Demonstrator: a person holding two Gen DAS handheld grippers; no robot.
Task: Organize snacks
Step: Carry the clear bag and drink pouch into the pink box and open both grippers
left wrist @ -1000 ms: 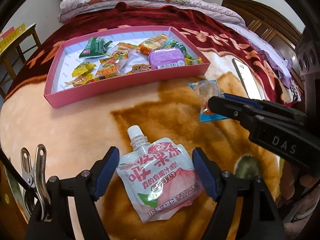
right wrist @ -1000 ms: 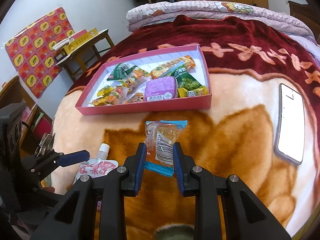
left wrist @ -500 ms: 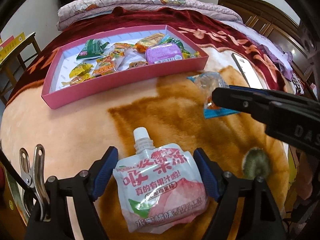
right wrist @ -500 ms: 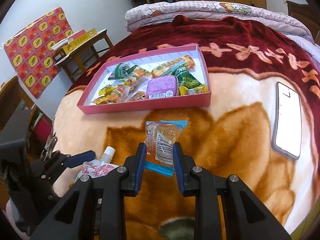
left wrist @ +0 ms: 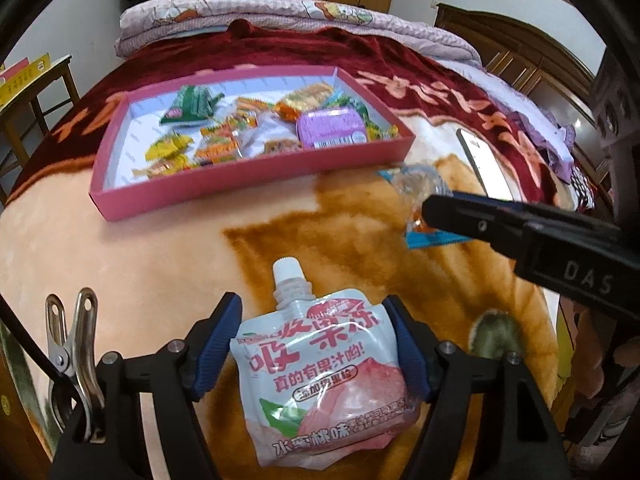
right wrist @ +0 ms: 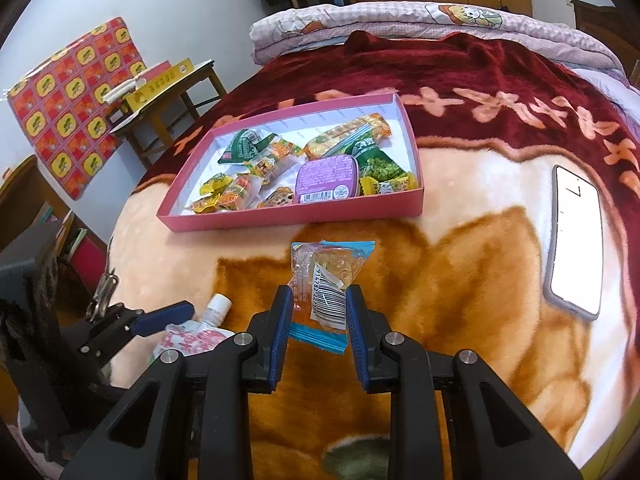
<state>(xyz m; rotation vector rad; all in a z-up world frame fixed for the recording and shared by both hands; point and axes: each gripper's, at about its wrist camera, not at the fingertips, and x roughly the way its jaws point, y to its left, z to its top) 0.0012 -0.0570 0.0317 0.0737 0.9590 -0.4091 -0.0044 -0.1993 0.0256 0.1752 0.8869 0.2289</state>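
A pink and white peach jelly pouch (left wrist: pixel 320 376) with a white spout sits between the blue pads of my left gripper (left wrist: pixel 316 344), which is closed on its sides and holds it just above the blanket. It also shows in the right wrist view (right wrist: pixel 192 336). My right gripper (right wrist: pixel 318 320) is shut on a clear snack packet (right wrist: pixel 328 284) with a barcode and blue edges, also seen in the left wrist view (left wrist: pixel 416 188). A pink tray (left wrist: pixel 248 184) holding several wrapped snacks and a purple tin (left wrist: pixel 332 128) lies ahead on the bed; the right wrist view shows it too (right wrist: pixel 296 212).
A phone (right wrist: pixel 576 240) with a lit screen lies on the blanket at the right. A folded quilt (right wrist: pixel 420 20) is at the head of the bed. A wooden stool (right wrist: pixel 168 96) with yellow boxes stands left of the bed.
My left gripper has closed in on the jelly pouch and lifted it toward the camera. The right gripper keeps its hold on the packet and has barely moved.
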